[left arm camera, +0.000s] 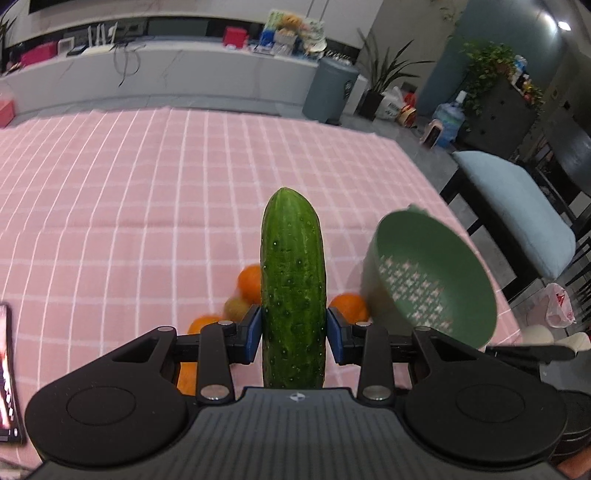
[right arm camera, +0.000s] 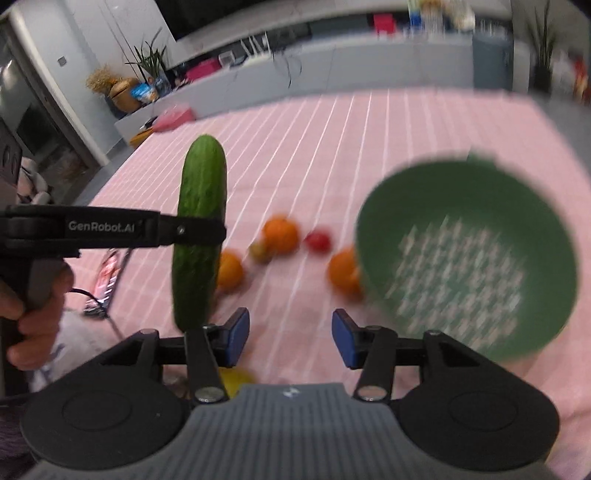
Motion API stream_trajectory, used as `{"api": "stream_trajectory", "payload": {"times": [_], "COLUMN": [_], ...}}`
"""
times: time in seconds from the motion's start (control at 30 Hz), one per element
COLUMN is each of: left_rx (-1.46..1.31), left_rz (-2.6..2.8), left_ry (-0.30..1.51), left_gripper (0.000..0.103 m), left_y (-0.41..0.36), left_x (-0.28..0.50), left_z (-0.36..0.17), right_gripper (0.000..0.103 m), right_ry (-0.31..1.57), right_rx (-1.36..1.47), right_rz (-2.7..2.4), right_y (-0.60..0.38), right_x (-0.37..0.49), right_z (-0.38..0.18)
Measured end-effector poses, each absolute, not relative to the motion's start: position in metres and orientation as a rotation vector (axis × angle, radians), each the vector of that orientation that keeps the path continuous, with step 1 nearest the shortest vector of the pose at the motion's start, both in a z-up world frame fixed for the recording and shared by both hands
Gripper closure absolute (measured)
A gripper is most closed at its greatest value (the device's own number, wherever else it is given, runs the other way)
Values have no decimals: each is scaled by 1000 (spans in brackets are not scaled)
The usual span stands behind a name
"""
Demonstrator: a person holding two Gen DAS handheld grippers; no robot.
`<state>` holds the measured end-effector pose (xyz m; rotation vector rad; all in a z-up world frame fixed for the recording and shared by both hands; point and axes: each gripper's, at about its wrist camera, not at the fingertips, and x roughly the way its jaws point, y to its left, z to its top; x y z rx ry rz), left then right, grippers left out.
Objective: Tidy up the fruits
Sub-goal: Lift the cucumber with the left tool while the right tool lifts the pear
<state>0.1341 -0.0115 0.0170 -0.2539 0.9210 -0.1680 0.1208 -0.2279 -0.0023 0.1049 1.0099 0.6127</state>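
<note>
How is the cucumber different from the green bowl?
The cucumber is long and thin; the green bowl is round and wide. The cucumber is held upright off the cloth by the left tool; nothing visibly grips the bowl. The cucumber is bumpy, the bowl smooth with holes. Both are green.

Indoor light is dim and even, with a cool cast. One ceiling lamp (left arm camera: 564, 25) glares far up and right of the left jaws. Shadows on the pink cloth (left arm camera: 110, 206) are soft and faint. The left wrist view is fairly sharp, though fisheye bending curves the grid lines and darkens the corners. The right wrist view is smeared by motion: the green bowl (right arm camera: 469, 258) right of its jaws and the fruit ahead are blurred.
</note>
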Motion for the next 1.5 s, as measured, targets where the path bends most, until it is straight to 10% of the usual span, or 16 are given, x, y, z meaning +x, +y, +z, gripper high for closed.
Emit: {"api": "stream_trajectory", "payload": {"times": [1.3,1.5], "left_rx": [-298,-299], "left_rz": [-45,-51], "left_ry": [933,932], "left_gripper": [62,62], "left_y": [56,53], "left_x": [93,92], "left_z": [14,15], "right_gripper": [23,37], "right_ry": [1437,1436], "right_rx": [245,298], "right_rz": [698,720], "right_y": [-112,-107], "right_x": [84,86], "right_z": [-100,-108]}}
